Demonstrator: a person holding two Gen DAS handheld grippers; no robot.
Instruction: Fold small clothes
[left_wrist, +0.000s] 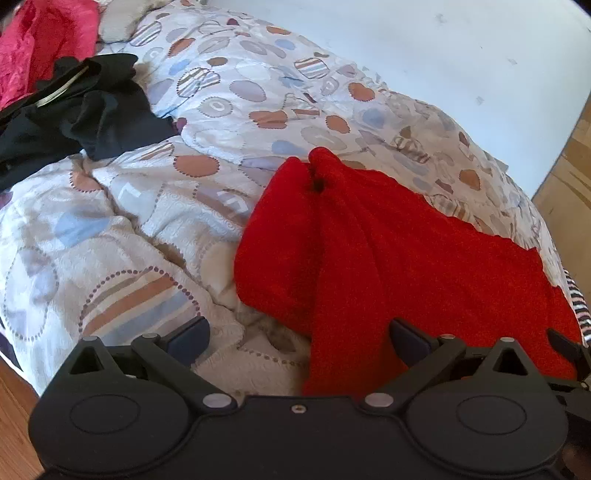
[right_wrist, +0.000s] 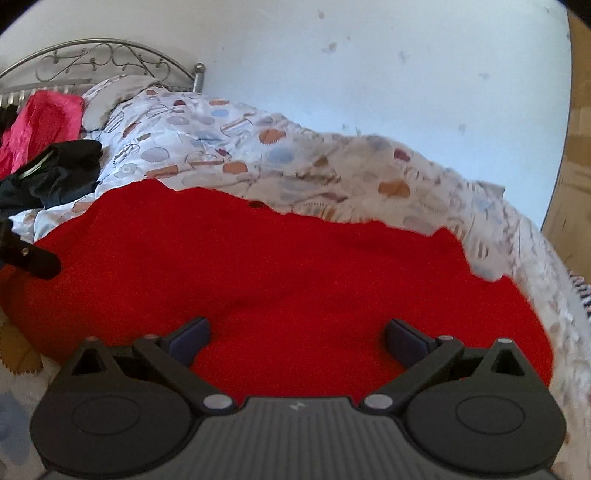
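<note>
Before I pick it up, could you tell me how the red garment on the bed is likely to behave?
The red garment will probably hang limp: in the left wrist view it already lies in soft folds. Its fuzzy surface suggests it should grip rather than slip. On the soft quilt, a push would likely bunch it.

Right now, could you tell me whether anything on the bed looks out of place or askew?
Yes. The red garment is not flat: its far corner is bunched into deep pleats, seen from the left wrist. Behind it, a black garment lies crumpled in a heap beside a pink one. Both grippers, left and right, are open.
</note>
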